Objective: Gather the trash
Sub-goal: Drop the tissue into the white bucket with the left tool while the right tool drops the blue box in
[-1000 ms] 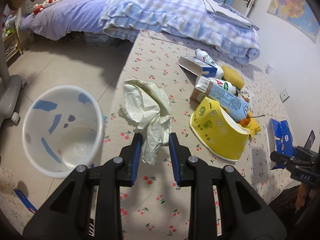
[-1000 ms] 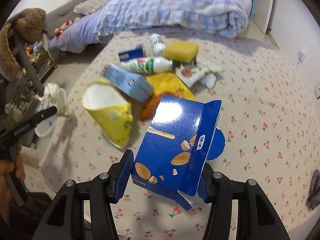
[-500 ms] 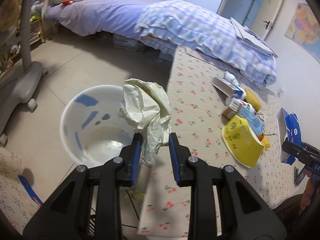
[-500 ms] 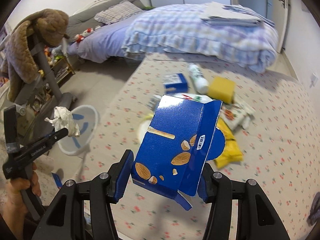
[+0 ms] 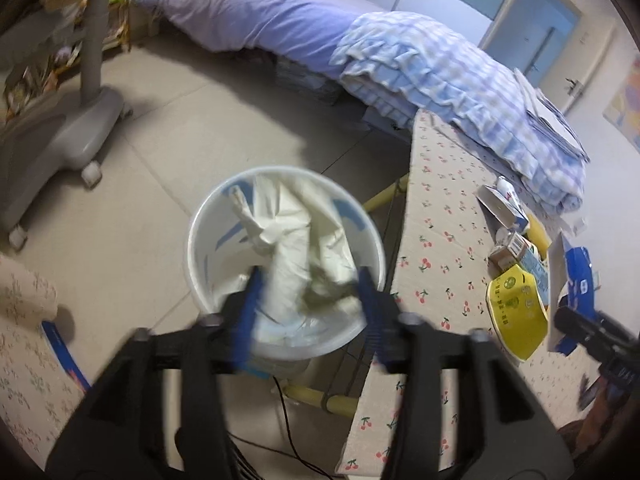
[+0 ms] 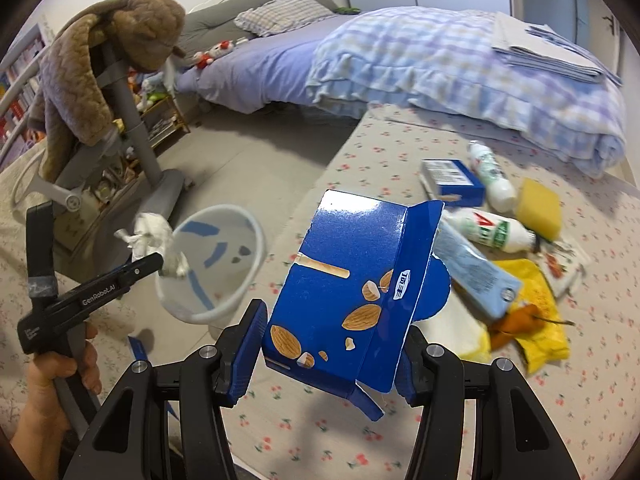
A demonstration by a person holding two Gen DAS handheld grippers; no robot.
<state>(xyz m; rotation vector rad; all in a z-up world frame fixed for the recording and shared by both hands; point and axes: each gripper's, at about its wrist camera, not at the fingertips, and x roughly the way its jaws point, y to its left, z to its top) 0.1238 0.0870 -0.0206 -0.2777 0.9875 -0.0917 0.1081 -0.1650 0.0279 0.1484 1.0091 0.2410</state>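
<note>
My left gripper [image 5: 310,304] hangs over the white bin [image 5: 200,240] on the floor beside the table. Its jaws are opening, and the crumpled white paper [image 5: 296,232] sits loose between them above the bin's mouth. The right wrist view shows that gripper [image 6: 160,260] from the side, with the paper [image 6: 152,232] at its tip over the bin rim [image 6: 260,240]. My right gripper [image 6: 332,356] is shut on a blue almond-print box [image 6: 352,280], held above the table near its left edge. That box [image 5: 576,272] also appears at the right of the left wrist view.
The cherry-print table [image 6: 360,152] carries a trash pile: white bottles [image 6: 492,232], a blue carton [image 6: 452,176], a yellow sponge [image 6: 540,208], yellow wrappers [image 6: 540,320] and a yellow cup [image 5: 516,312]. A grey wheeled stand [image 5: 60,136] and a bed [image 5: 280,20] lie beyond the bin.
My left gripper carried the paper off the table to above the bin and spread its jaws. My right gripper moved the blue box left toward the table edge.
</note>
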